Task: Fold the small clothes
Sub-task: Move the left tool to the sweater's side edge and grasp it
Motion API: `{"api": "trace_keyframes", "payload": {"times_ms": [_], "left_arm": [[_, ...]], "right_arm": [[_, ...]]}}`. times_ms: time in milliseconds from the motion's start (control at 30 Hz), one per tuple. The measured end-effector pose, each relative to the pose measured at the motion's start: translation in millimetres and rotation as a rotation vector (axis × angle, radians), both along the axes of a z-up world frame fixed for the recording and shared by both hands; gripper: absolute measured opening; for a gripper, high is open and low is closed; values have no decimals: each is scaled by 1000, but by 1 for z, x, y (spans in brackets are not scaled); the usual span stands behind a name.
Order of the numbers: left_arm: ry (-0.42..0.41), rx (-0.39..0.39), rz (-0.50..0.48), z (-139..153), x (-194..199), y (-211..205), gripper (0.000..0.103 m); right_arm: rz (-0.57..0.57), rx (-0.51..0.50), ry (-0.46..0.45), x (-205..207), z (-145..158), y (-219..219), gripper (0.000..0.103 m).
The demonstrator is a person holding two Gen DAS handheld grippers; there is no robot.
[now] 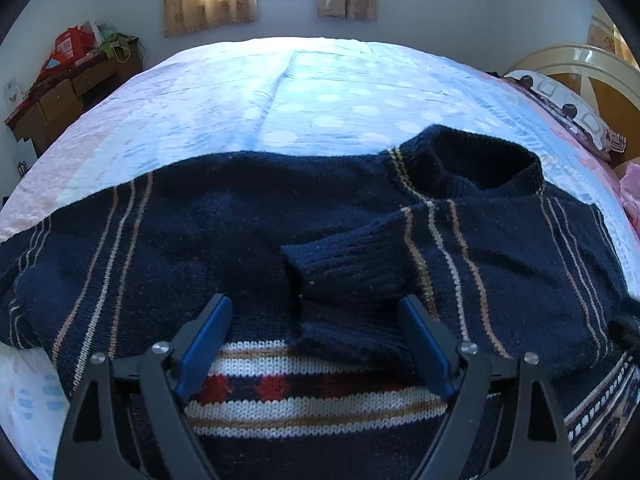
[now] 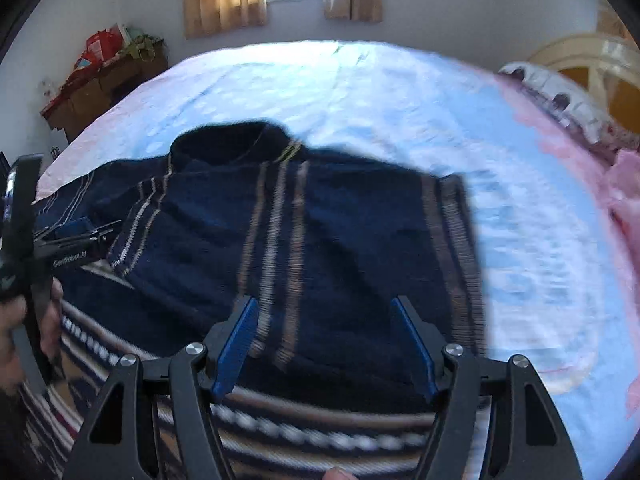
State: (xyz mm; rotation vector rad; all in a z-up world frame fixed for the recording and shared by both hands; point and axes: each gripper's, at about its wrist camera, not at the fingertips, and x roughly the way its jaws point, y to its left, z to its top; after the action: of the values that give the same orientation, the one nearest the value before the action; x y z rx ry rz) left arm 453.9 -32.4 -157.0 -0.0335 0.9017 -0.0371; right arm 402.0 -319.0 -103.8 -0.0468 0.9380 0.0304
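Observation:
A navy knit sweater [image 1: 208, 232] with tan stripes lies on the bed. Its collar [image 1: 472, 164] points to the far right. One sleeve [image 1: 360, 272] is folded across the body, its cuff near the middle. My left gripper [image 1: 316, 320] is open and empty, its blue pads either side of the cuff just above the sweater. In the blurred right wrist view the sweater [image 2: 340, 240] fills the middle. My right gripper [image 2: 326, 316] is open and empty above its folded sleeve. The left gripper [image 2: 76, 236] shows at the left edge, held by a hand.
The bed [image 1: 320, 88] has a pale blue and pink dotted sheet. A wooden dresser [image 1: 72, 88] with clutter stands at the far left. A patterned pillow [image 1: 568, 108] and headboard [image 1: 592, 64] are at the right. Pink cloth [image 2: 628, 192] lies at the right edge.

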Motion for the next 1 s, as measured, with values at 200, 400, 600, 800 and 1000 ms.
{"api": "trace_keyframes", "payload": {"times_ms": [200,400,600,800,1000], "left_arm": [[5,-20,-17,-1,1,2,94],[3,-39,-24,-2,0,3,94],[2,-42,-25,-2,-1,3,95],[1,-47,-27,-2,-1,4,95],[14,-21,-38,-1,-1,0,96]], "right_arm": [[-42,-4,14,-4,-20,8,69],[-38,-30,26,-1,-8,15,69],[0,5,-33,29,-3,54,69],[47,-14,-31,24,-29,85,71],[58,-26,-49,17,-33,88,71]]}}
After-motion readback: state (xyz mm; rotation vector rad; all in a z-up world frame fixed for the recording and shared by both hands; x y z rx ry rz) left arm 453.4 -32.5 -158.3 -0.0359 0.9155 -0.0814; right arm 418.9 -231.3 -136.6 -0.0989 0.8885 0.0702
